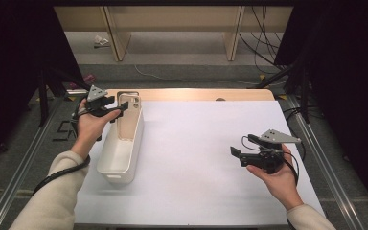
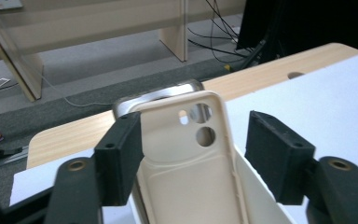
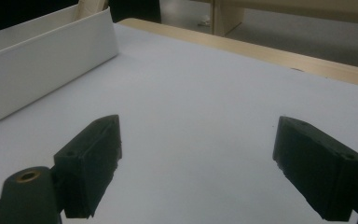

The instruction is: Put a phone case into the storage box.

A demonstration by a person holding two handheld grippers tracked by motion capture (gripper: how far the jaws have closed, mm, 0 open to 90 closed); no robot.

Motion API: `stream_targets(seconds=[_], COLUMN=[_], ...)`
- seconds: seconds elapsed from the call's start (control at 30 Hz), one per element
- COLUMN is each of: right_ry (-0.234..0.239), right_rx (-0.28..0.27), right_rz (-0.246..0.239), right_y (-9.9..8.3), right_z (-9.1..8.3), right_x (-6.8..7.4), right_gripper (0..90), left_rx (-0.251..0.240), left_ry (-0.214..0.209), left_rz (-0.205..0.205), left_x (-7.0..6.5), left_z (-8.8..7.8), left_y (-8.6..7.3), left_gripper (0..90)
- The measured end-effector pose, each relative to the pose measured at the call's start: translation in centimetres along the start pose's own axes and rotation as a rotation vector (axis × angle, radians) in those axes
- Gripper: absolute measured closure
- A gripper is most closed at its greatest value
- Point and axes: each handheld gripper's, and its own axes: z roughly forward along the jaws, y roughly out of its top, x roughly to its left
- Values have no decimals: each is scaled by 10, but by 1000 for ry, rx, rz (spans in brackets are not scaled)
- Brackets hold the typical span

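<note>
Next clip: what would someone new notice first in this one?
A cream phone case stands on end in the far end of a long white bin at the table's left side, with the left hand-held gripper around its top, jaws apart. The right hand-held gripper hangs open above the bare white tabletop on the right.
</note>
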Motion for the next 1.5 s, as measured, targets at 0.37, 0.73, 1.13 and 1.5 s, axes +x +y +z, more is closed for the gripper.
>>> stream_targets(seconds=[0.37, 0.73, 1.13, 1.5], right_ry=[0, 0, 2, 5], right_rx=[-1, 0, -2, -1], right_rz=[1, 0, 0, 0], right_y=[0, 0, 0, 0], right_z=[0, 0, 0, 0], right_x=[0, 0, -1, 0], right_gripper=[162, 162, 162, 162], left_rx=[7, 2, 0, -12], left_ry=[-30, -71, -105, -143], left_rz=[34, 58, 83, 106], left_x=[-14, -27, -41, -56], left_z=[-14, -32, -52, -63], left_y=[0, -11, -26, -37], left_gripper=[150, 76, 39, 41])
